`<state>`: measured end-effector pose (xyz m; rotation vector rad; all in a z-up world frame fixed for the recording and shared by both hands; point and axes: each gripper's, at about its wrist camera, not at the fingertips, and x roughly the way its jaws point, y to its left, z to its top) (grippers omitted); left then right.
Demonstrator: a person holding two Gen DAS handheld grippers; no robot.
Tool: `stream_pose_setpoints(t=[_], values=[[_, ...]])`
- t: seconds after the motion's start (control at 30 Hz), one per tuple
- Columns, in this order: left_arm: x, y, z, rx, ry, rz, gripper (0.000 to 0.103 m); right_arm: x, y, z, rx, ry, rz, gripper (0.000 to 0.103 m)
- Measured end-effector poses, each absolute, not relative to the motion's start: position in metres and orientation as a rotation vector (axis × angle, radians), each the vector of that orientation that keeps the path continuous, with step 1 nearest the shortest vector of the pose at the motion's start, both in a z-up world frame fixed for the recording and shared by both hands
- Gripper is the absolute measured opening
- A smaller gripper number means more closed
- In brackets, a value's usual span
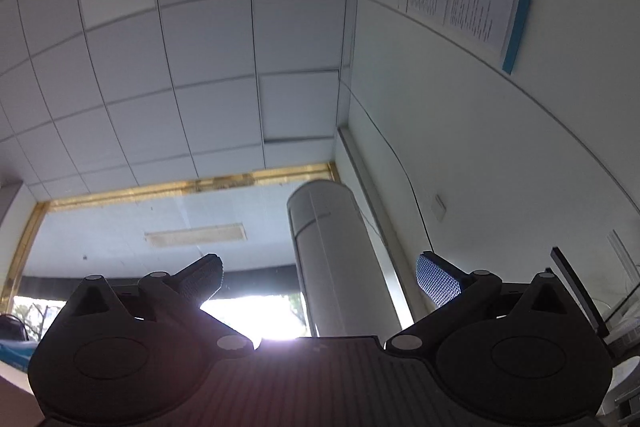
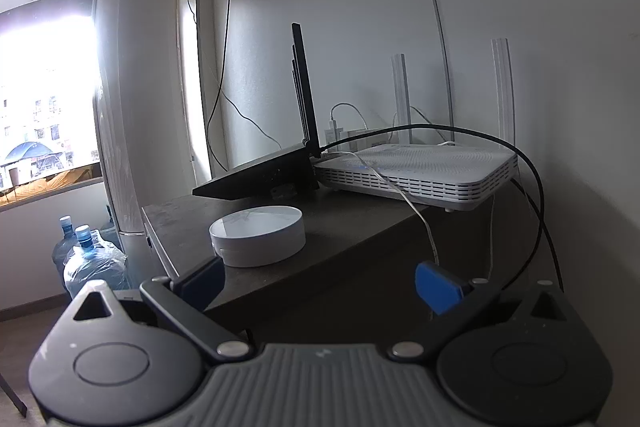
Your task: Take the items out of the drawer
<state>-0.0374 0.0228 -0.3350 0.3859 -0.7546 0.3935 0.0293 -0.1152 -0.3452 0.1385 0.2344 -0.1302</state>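
Up top, two routers share the dark cabinet (image 2: pixel 360 227): one black router (image 2: pixel 264 167), one white router (image 2: pixel 420 167), plus one round white puck (image 2: pixel 258 235). Two water bottles (image 2: pixel 92 263) stand below. No drawer shows. The left gripper (image 1: pixel 320 277) tilts toward the ceiling, the right gripper (image 2: pixel 320 281) faces the cabinet; both gape wide, holding nothing.

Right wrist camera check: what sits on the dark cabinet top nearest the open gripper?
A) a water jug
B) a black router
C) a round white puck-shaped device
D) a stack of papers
C: the round white device lies at the cabinet top's front, just beyond the right gripper; the black router stands farther back.
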Motion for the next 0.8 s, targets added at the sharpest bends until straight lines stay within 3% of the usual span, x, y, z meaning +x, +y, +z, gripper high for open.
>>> stream_pose_setpoints(t=[0.2,0.4,0.6,0.8], values=[[-0.04,0.005,-0.329,0.409,-0.769,0.333,0.103,0.029,-0.116,-0.345,0.139,0.238,-0.135,0.103],[-0.001,0.005,-0.299,0.291,-0.326,0.182,0.103,0.03,-0.12,-0.347,0.153,0.247,-0.149,0.103],[0.06,0.024,-0.306,0.045,0.171,0.071,0.103,0.032,-0.124,-0.344,0.139,0.255,-0.178,0.103],[0.08,0.027,-0.313,-0.03,0.329,0.165,0.103,0.034,-0.128,-0.34,0.125,0.265,-0.199,0.103]])
